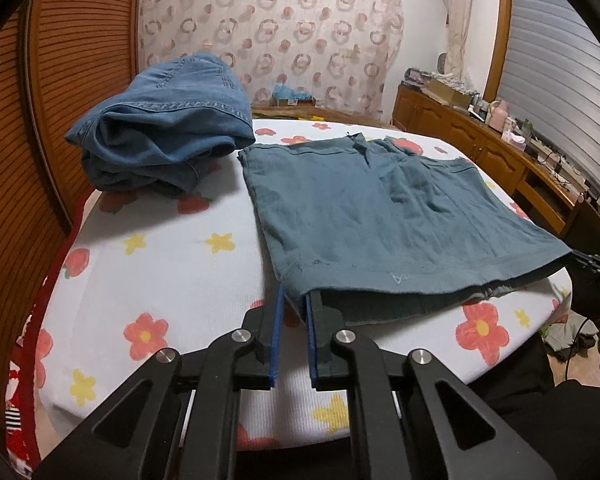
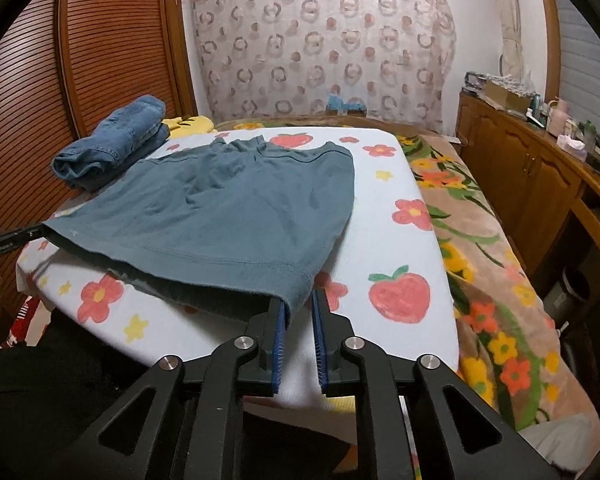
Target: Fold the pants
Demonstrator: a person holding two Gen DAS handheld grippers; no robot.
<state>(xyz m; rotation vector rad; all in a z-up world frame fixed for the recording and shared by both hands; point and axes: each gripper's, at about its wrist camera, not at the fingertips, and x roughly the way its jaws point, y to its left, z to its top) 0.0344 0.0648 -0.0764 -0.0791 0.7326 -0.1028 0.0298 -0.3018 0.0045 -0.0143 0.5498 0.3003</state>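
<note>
On the floral table (image 1: pixel 172 248), teal pants (image 1: pixel 380 208) lie half-folded (jeans (image 1: pixel 160 128) upper left are done), left gripper (image 1: pixel 294 304) clamping the hem, right gripper (image 2: pixel 300 308) loosely straddling its corner.

Left gripper (image 1: pixel 294 300), angled downward, jaws clamped on the near corner of the pants (image 1: pixel 380 216); right gripper (image 2: pixel 300 304), likewise angled, jaws astride the opposite near corner.

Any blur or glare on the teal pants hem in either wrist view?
Left wrist: teal pants hem sharp, no glare, edges bowed by fisheye. Right wrist: hem sharp too, slight smear on the tablecloth beside it; dark vignette in the corners of both.
</note>
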